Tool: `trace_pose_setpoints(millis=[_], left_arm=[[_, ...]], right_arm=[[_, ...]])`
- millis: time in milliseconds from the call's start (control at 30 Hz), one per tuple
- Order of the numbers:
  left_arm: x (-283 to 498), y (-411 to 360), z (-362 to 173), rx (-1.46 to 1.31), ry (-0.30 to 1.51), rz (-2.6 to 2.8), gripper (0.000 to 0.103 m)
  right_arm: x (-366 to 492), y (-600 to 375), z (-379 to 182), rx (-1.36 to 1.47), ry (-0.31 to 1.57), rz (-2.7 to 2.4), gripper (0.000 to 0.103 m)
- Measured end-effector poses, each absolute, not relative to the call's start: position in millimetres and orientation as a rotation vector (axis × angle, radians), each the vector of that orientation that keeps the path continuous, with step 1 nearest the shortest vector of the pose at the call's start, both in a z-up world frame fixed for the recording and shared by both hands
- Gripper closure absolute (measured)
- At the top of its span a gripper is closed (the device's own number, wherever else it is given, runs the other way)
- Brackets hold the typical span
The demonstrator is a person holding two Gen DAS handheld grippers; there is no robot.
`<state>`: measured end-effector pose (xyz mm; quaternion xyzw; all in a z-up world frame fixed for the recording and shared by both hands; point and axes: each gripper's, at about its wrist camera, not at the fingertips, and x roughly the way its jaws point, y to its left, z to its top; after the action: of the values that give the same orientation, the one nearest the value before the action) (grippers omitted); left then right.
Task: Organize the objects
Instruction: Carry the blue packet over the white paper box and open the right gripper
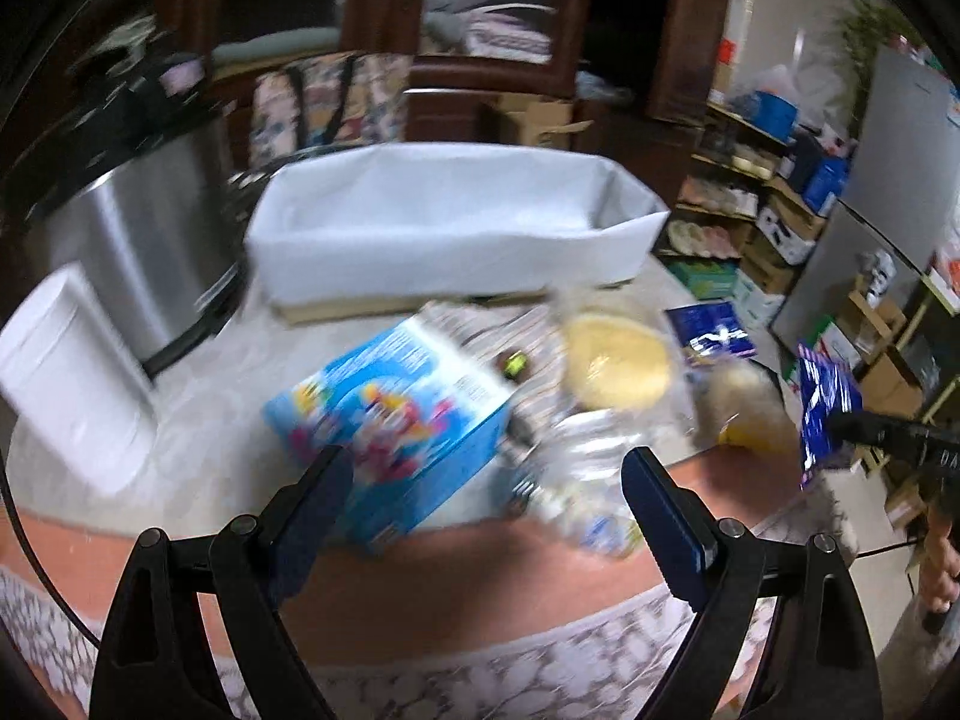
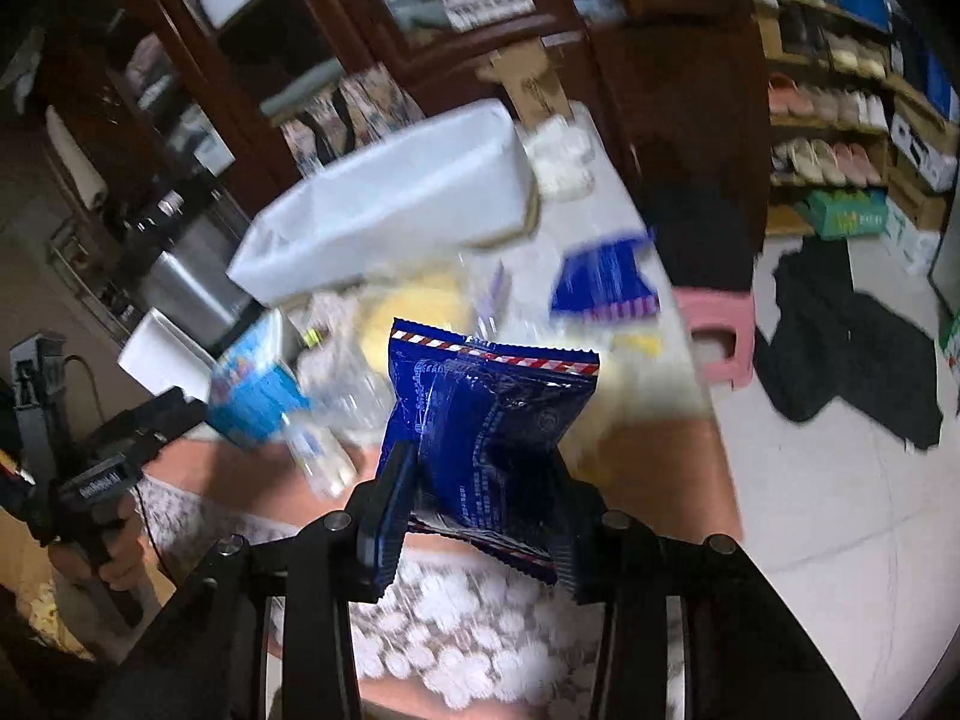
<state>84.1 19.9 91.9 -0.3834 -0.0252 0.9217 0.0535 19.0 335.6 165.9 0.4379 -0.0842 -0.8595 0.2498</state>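
Note:
My right gripper is shut on a dark blue snack packet and holds it above the table's near edge; the packet also shows at the right of the left wrist view. My left gripper is open and empty, just in front of a light blue cartoon box and a clear plastic bottle. A large white bin stands at the back of the table. A second blue packet and a bag of yellow food lie between.
A steel appliance and a white container stand at the left. A dark wooden cabinet is behind the table. A pink stool, black cloth and shoe shelves are on the right.

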Motion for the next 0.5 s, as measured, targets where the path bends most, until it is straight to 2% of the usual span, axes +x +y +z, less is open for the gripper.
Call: trace_pose_setpoints(millis=[333, 500], left_arm=[[10.2, 63.4, 134.0, -1.104, -0.039, 2.732, 0.013], [-38.7, 70.4, 137.8, -1.127, -0.102, 2.697, 0.013]], right_arm=[[-62.9, 303.8, 231.0, 1.079, -0.252, -2.328, 0.064], [-129.0, 281.3, 243.2, 1.084, -0.361, -2.275, 0.064]])
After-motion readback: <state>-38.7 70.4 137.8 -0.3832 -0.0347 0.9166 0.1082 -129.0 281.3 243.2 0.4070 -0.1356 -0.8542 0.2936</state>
